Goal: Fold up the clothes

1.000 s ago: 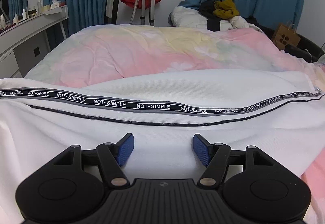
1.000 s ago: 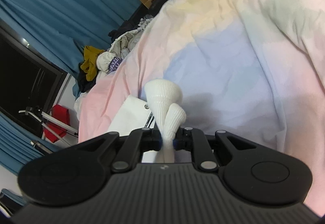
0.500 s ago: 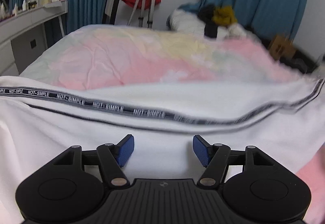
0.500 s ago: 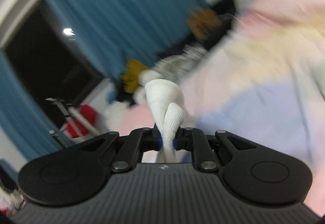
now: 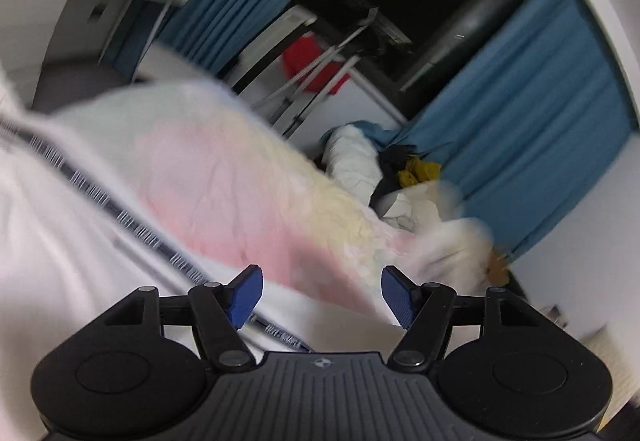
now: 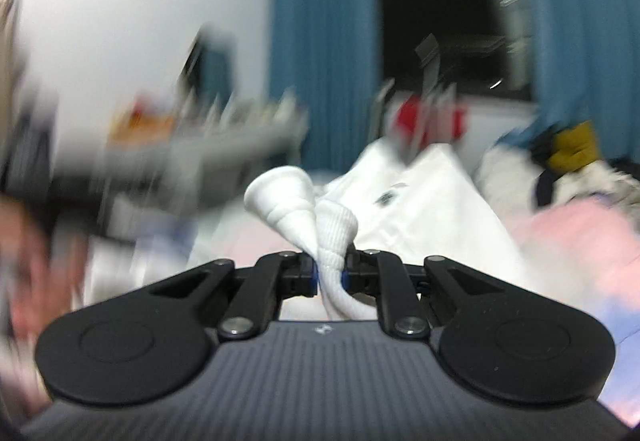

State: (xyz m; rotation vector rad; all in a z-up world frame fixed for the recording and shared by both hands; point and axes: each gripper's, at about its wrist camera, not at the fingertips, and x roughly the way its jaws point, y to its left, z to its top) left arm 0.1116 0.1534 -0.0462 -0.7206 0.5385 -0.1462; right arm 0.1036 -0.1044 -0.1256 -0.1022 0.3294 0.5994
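Both views have swung hard since a sec ago, blur everywhere. Left gripper (image 5: 322, 295) spread wide, nothing in it, white garment (image 5: 52, 241) w/ its lettered stripe off to its left on the bed (image 5: 240, 177). Right gripper (image 6: 331, 275) clenched on the ribbed cuff (image 6: 298, 201), carrying it across; prob. mid-fold, next lay it flat.
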